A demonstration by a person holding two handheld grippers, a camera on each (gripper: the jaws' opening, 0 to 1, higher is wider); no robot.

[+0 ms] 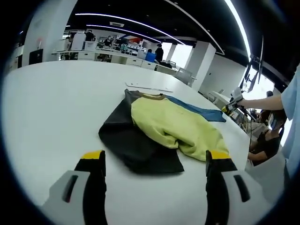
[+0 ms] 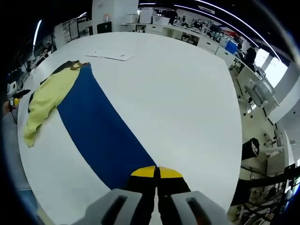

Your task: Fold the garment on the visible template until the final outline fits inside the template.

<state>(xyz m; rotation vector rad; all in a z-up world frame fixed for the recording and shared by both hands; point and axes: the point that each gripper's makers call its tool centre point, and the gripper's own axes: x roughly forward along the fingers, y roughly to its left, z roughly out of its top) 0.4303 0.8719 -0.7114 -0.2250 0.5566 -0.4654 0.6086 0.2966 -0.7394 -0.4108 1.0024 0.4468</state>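
A garment lies crumpled on the white table (image 1: pixel 51 108). Its yellow-green body (image 1: pixel 176 124) is bunched over a black sleeve (image 1: pixel 133 145). A blue sleeve (image 1: pixel 199 111) stretches off to the right. My left gripper (image 1: pixel 155 161) is open, with its yellow-tipped jaws wide apart just short of the garment's near edge. In the right gripper view the blue sleeve (image 2: pixel 101 133) runs as a long taut band from the yellow body (image 2: pixel 47 101) down to my right gripper (image 2: pixel 157 172), which is shut on the sleeve's end. The right gripper (image 1: pixel 233 101) also appears in the left gripper view.
A thin flat white sheet (image 1: pixel 149 87) lies on the table beyond the collar, and shows as the white sheet (image 2: pixel 110 56) in the right gripper view. A person's light sleeve (image 1: pixel 290 112) is at the right. Desks and people stand far behind.
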